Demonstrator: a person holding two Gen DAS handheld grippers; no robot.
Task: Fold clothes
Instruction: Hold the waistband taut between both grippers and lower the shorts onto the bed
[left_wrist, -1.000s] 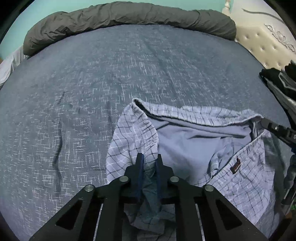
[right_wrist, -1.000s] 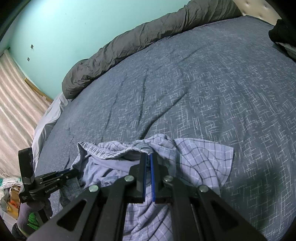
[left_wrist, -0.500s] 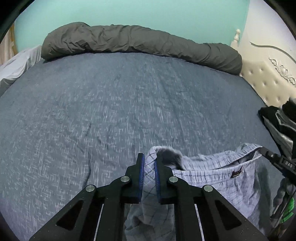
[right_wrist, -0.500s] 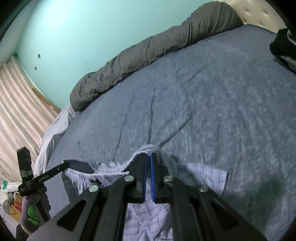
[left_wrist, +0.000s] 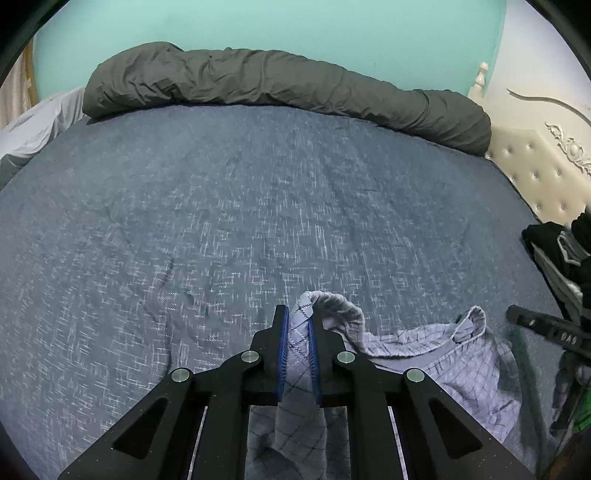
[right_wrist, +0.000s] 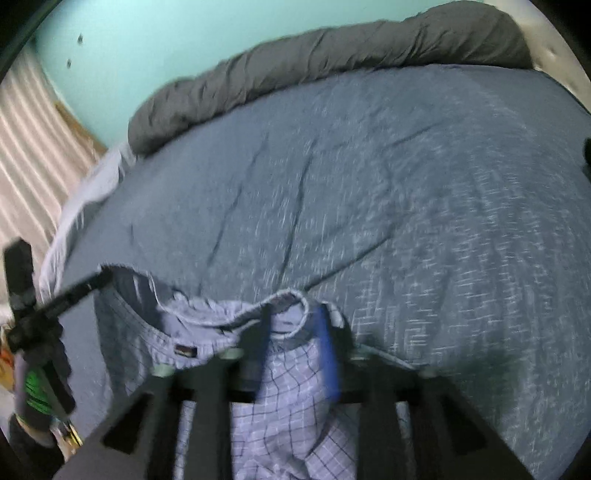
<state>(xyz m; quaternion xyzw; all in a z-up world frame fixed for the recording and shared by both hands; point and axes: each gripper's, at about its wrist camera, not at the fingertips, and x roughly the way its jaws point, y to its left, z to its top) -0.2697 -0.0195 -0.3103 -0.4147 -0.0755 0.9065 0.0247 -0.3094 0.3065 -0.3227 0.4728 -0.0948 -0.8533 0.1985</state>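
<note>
Light blue checked shorts (left_wrist: 436, 354) hang lifted above the blue-grey bed (left_wrist: 240, 229), stretched between both grippers by the waistband. My left gripper (left_wrist: 298, 321) is shut on one end of the waistband, with cloth bunched between its blue pads. In the blurred right wrist view my right gripper (right_wrist: 293, 314) has its jaws apart, with the shorts (right_wrist: 291, 384) draped between them. The waistband edge (right_wrist: 207, 317) sags across to the left gripper (right_wrist: 70, 291).
A rolled dark grey duvet (left_wrist: 280, 85) lies along the far edge of the bed under a teal wall. A cream tufted headboard (left_wrist: 543, 173) is at the right. Dark clothes (left_wrist: 557, 254) are piled at the bed's right side. A curtain (right_wrist: 33, 147) hangs left.
Both grippers have lifted the shorts off the bed and raised them. The right gripper's jaws, shut before, now stand apart. The right view has turned and blurred.
</note>
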